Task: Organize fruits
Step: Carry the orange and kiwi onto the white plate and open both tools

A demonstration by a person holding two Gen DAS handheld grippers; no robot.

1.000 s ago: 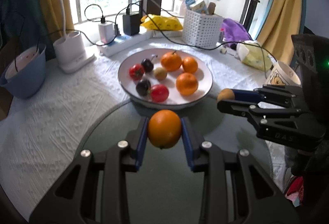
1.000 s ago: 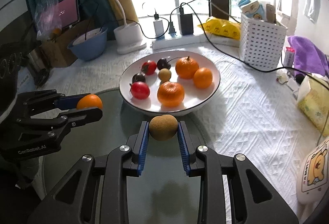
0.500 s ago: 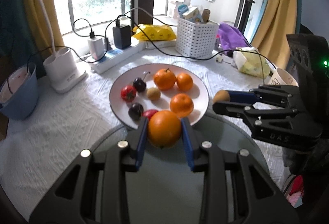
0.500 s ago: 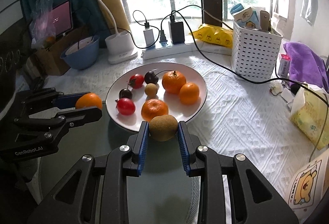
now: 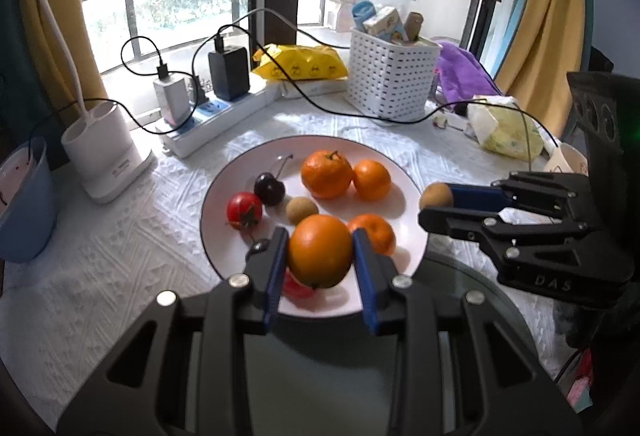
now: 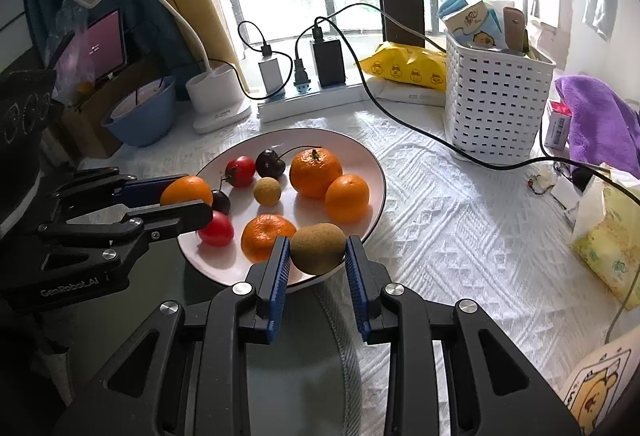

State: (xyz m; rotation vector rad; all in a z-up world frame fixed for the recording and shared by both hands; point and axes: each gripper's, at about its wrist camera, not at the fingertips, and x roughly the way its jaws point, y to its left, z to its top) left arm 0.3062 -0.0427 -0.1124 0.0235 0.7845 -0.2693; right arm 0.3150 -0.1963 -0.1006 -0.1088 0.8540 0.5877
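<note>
My left gripper (image 5: 320, 256) is shut on an orange (image 5: 320, 250) and holds it over the near part of the white plate (image 5: 408, 180). My right gripper (image 6: 318, 256) is shut on a kiwi (image 6: 318, 248) above the plate's near right rim (image 6: 378, 172). The plate holds three mandarins (image 6: 316, 172), red tomatoes (image 6: 240, 170), dark cherries (image 6: 270, 162) and a small brown fruit (image 6: 267, 190). In the left wrist view the right gripper (image 5: 436, 202) with the kiwi (image 5: 435, 195) is at the plate's right edge. In the right wrist view the left gripper (image 6: 188, 198) with the orange (image 6: 186, 190) is over the plate's left side.
A white slotted basket (image 6: 496, 108), a power strip with chargers (image 6: 308, 96) and trailing black cables, a yellow packet (image 6: 404, 66), a white lamp base (image 6: 218, 96) and a blue bowl (image 6: 140, 116) ring the plate. A purple cloth (image 6: 600, 120) lies at right. A dark glass disc (image 5: 340, 376) lies beneath both grippers.
Both grippers have moved forward over the plate, each still holding its fruit. The orange now hangs above the plate's near fruits and the kiwi above the near right rim.
</note>
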